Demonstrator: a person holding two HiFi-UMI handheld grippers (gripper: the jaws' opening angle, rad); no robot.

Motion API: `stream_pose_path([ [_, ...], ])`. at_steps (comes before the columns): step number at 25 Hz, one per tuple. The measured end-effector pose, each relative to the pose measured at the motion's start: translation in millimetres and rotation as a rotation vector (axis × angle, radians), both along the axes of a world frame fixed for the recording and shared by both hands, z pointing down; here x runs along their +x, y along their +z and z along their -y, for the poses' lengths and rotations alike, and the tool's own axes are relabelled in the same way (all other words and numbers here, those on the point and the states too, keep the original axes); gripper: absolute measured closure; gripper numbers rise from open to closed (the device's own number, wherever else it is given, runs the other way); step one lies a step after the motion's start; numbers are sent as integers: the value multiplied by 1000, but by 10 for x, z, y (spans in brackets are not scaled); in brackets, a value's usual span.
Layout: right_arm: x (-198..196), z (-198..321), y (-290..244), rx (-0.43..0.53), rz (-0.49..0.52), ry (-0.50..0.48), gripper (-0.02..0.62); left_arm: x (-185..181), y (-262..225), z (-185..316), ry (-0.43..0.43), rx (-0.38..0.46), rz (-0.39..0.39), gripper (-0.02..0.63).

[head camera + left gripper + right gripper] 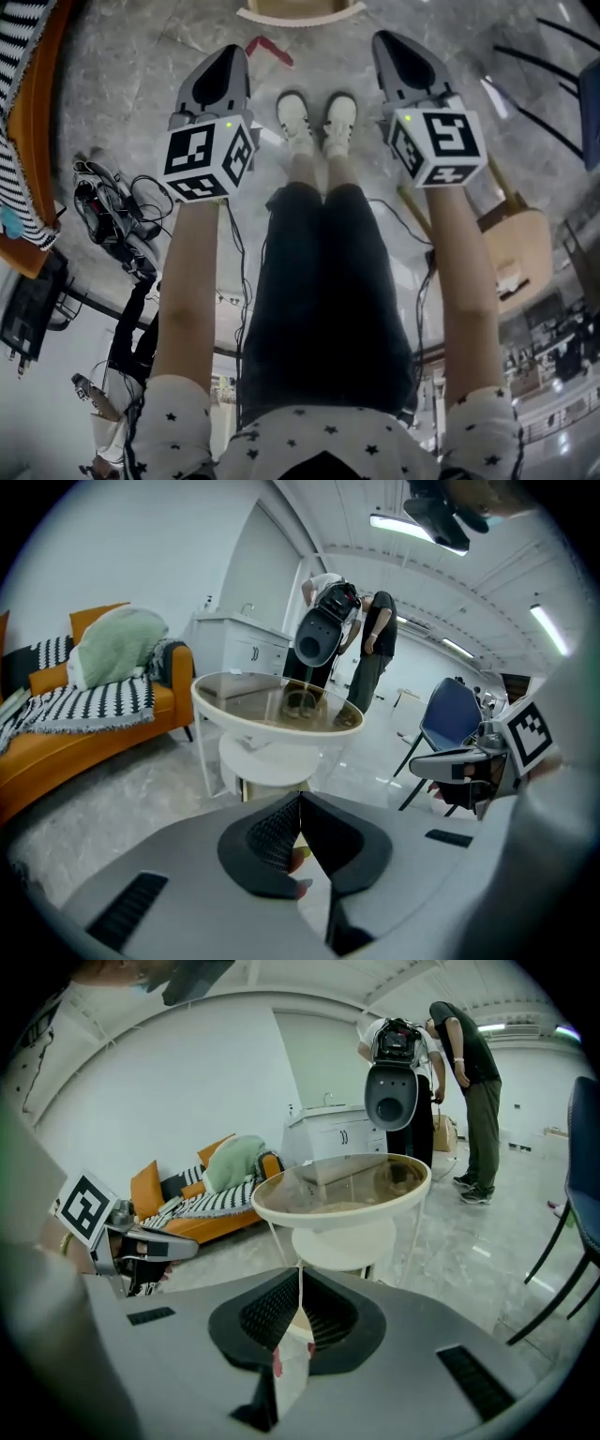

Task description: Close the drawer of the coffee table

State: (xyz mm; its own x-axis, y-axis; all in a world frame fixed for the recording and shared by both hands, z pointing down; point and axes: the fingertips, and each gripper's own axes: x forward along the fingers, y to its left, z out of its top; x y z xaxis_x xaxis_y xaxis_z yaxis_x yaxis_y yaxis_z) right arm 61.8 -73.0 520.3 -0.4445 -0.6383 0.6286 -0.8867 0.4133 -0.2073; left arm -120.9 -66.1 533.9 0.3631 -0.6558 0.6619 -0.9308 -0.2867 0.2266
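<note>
Left gripper [300, 803]: jaws clenched, pads meeting tip to tip, nothing between them. Right gripper [300, 1283]: the same, clenched and empty. 2 grippers, 2 marker cubes [208, 155], each face a square black-and-white code pattern.

Nearest the jaws, low and between the two grippers: 2 white shoes [295, 117] on the grey marble floor [141, 66]. One red scrap [270, 49] lies on the floor just right of the left jaws' tips.

1 coffee table [281, 726], round, with a glass top in a white rim. It's straight ahead of both jaws, above their tips in both gripper views and well apart from them; no contact. A white lower tier [272, 761] hangs under the top, dead ahead of the left jaws. A yellowish edge shows just below it; can't tell if that's the drawer, or whether the drawer is open. In the head view a cream-rimmed tan piece [300, 11] sits ahead of and between both tips, cut off by the frame, identity unclear.

Left of the jaws: 1 orange sofa [75, 757] with 1 striped throw [84, 705] and 1 green cushion [117, 644]. Right of the left jaws: 1 blue chair [450, 714].

Beyond the table: 1 white cabinet [239, 644] and 2 people [375, 649] standing by a grey-and-black hooded device [319, 635].
</note>
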Motion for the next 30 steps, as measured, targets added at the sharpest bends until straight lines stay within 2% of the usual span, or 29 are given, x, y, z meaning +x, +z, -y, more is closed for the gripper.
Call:
stream_pose_path([
  [12, 134, 116, 1184, -84, -59, -9, 583, -164, 1141, 135, -34, -71, 61, 594],
  [18, 85, 122, 1524, -105, -65, -27, 539, -231, 1475, 169, -19, -82, 86, 589],
  [22, 86, 144, 1770, -95, -100, -69, 505, -235, 1742, 199, 12, -79, 106, 527],
  [30, 140, 248, 2344, -92, -145, -109, 432, -239, 2442, 170, 141, -100, 175, 416],
])
